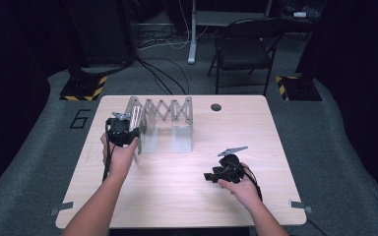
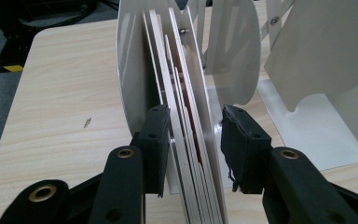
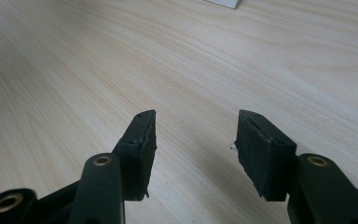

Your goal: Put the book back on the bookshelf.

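A pale metal folding rack (image 1: 162, 117) with a scissor lattice stands upright at the back left of the wooden table (image 1: 187, 196). My left gripper (image 1: 137, 132) is at the rack's left end. In the left gripper view its jaws straddle a pressed-together stack of thin divider plates (image 2: 177, 84); the left pad (image 2: 157, 144) lies against the stack, while the right pad (image 2: 237, 149) stands just off it. More spread-out dividers (image 2: 317, 60) rise behind. My right gripper (image 1: 209, 176) rests low over the table at the front right, and its jaws (image 3: 196, 135) are apart with only bare wood (image 3: 168, 56) between them.
A round cable hole (image 1: 216, 107) sits near the table's back edge. Behind the table are a folding chair (image 1: 246, 49), floor cables (image 1: 167, 73) and two stand bases with yellow-black stripes (image 1: 83, 88) (image 1: 295, 86). A corner of the rack's base (image 3: 223, 3) shows ahead of the right gripper.
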Available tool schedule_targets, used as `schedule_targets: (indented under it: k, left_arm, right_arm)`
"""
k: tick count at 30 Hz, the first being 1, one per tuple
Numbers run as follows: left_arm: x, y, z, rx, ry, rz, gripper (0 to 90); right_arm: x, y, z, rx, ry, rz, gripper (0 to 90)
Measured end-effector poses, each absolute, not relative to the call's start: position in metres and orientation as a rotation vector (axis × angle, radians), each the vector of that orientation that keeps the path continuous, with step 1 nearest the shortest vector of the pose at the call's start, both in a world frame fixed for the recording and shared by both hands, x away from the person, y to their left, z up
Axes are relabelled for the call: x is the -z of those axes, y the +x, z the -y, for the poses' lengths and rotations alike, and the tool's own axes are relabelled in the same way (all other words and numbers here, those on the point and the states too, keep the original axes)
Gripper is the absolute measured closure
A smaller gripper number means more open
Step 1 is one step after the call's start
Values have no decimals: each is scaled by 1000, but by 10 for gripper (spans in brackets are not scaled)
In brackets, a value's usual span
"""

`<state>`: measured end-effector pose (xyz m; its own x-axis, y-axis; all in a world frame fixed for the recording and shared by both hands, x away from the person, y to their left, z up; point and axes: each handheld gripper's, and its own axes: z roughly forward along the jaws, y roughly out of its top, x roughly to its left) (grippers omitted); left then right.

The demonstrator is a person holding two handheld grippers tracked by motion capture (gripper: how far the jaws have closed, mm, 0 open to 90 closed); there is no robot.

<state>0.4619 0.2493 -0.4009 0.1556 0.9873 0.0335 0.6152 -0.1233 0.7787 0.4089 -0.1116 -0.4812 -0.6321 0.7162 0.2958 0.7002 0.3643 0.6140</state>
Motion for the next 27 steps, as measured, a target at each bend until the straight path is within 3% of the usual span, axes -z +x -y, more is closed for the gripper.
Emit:
schedule_targets:
  k: [27]
  left_arm:
    - [383, 448, -252, -719, 1819, -1472, 620]
  right_arm:
    - [481, 409, 111, -1156, 1359, -2568, 473]
